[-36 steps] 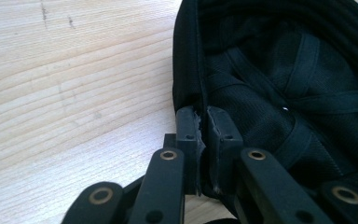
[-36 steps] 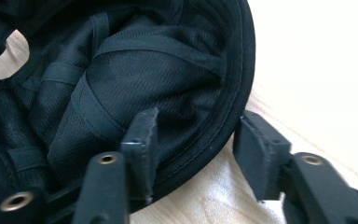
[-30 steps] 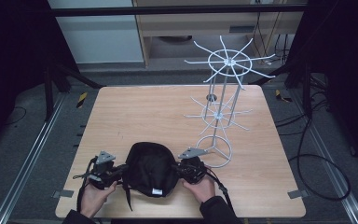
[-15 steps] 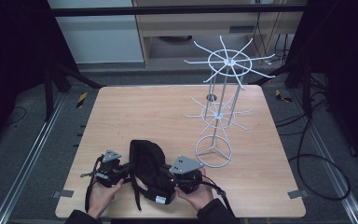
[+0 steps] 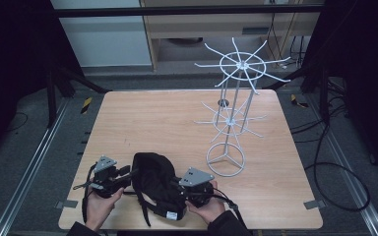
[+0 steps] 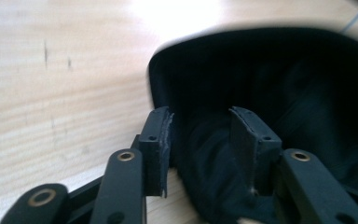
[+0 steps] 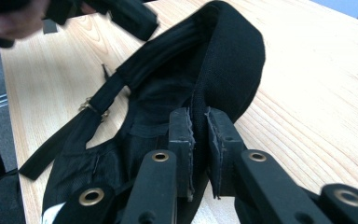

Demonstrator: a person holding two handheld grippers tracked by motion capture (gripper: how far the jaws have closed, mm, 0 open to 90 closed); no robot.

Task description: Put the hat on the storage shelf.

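Black cap (image 5: 153, 183) lies at the near edge of the wooden counter (image 5: 167, 118), between both hands, inside facing up with its strap trailing near-left. Right gripper (image 7: 198, 122) has its jaws clamped on the cap's rim; left gripper (image 6: 200, 140) has its jaws apart, straddling the cap's fabric edge. White wire rack (image 5: 234, 105) stands right of centre, apart from the cap.

Cap (image 6: 279, 93) edge motion-blurred
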